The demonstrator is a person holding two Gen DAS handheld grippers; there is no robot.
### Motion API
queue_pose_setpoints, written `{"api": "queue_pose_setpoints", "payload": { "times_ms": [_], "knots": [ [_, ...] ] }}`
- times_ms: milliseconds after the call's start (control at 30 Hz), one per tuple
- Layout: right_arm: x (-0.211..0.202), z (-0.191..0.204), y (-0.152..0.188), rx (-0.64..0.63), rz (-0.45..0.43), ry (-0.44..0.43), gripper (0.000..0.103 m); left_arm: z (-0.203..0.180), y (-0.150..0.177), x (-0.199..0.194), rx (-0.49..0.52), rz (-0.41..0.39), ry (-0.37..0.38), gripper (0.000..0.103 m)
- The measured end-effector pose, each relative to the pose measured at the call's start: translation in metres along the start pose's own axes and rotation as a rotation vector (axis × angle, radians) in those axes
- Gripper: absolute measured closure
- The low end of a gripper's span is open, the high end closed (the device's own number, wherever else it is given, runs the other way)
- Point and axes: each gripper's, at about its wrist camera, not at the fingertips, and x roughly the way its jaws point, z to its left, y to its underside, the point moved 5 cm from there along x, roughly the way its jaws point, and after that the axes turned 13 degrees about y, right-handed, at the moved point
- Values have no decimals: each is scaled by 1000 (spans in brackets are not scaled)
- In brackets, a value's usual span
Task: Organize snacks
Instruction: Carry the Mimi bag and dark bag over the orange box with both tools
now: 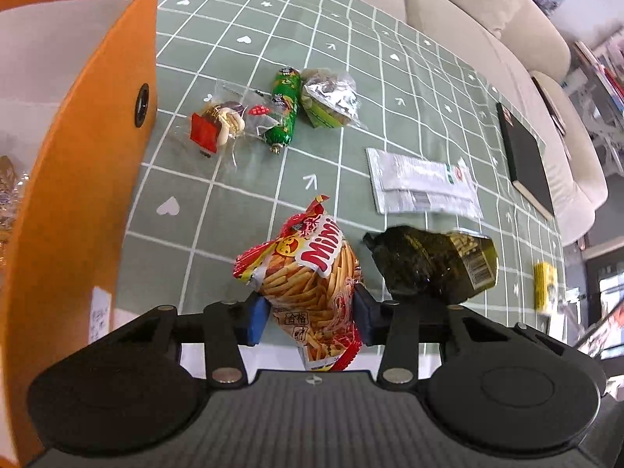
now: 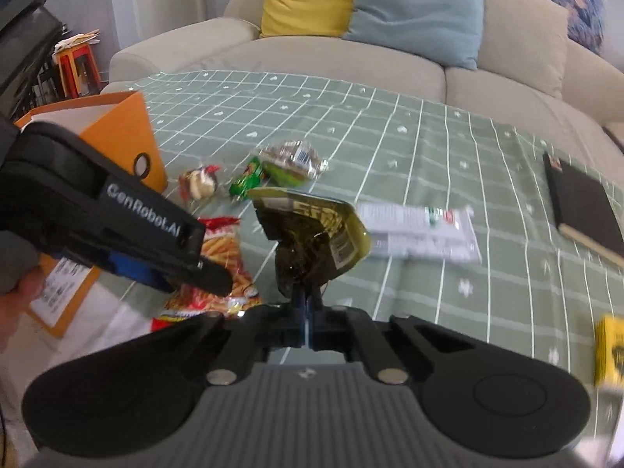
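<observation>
My left gripper [image 1: 310, 318] is shut on a red Mimi snack bag [image 1: 312, 273] and holds it above the green checked tablecloth [image 1: 234, 58]. My right gripper [image 2: 308, 304] is shut on a dark green seaweed packet [image 2: 312, 230], lifted off the table; the packet also shows in the left wrist view [image 1: 433, 265]. The left gripper with the Mimi bag [image 2: 222, 257] appears at the left of the right wrist view. An orange box [image 1: 97, 117] stands open at the left. A clear candy pack [image 1: 220, 124], a green sausage [image 1: 284, 109] and a foil-topped green pack [image 1: 331, 101] lie beside it.
A white flat packet [image 1: 421, 187] lies right of centre. A black notebook [image 1: 526, 160] sits at the right table edge, and a yellow packet [image 1: 544, 284] lies nearer. A beige sofa [image 2: 351, 58] with yellow and blue cushions runs behind the table.
</observation>
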Motion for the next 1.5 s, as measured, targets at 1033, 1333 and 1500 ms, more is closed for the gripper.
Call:
{"api": "queue_pose_setpoints", "payload": {
  "times_ms": [1033, 1333, 1500],
  "knots": [
    [-115, 16, -6, 77, -142, 72, 103, -22, 19, -119, 155, -219, 84, 59],
    [-134, 54, -58, 26, -259, 4, 103, 7, -10, -176, 119, -321, 33, 59],
    [-133, 90, -83, -61, -296, -9, 103, 31, -18, -192, 90, -330, 4, 59]
  ]
}}
